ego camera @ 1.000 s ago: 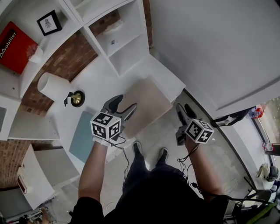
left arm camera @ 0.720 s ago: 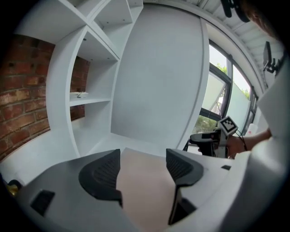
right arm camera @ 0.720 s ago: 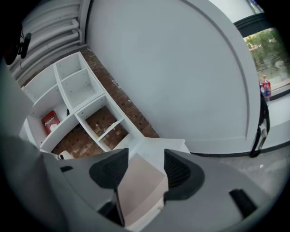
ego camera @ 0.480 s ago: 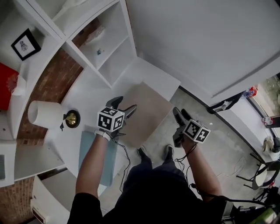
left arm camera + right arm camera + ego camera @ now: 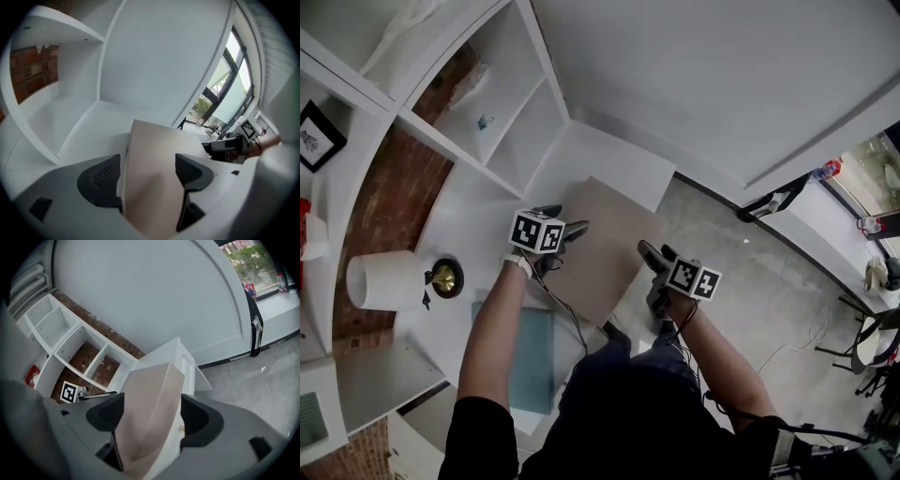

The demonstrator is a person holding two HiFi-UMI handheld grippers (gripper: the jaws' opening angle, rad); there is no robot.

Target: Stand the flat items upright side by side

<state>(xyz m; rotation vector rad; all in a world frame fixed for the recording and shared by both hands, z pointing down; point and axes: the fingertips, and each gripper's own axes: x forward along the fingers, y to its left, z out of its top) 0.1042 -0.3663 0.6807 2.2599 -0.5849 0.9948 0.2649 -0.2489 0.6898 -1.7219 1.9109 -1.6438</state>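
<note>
A flat beige book (image 5: pixel 602 242) lies on the white table (image 5: pixel 614 157). My left gripper (image 5: pixel 565 221) is at its left edge and my right gripper (image 5: pixel 651 251) at its right edge, by the table's front. In the left gripper view the book (image 5: pixel 154 159) runs between the jaws of the left gripper (image 5: pixel 147 177). The right gripper (image 5: pixel 152 417) also has the book (image 5: pixel 152 390) between its jaws. Both pairs of jaws have just been opening, and neither pair presses on the book. A flat teal item (image 5: pixel 531 361) lies on the table near my left forearm.
A white lamp shade (image 5: pixel 382 279) and a small brass object (image 5: pixel 445 277) sit at the table's left. White cubby shelves (image 5: pixel 502 122) on a brick wall rise behind the table. Grey floor (image 5: pixel 750 281) lies to the right of the table edge.
Both grippers have come down and forward onto the beige book's two edges, and their jaws stand wider. The camera view has swung, shifting the shelves and lamp leftward.
</note>
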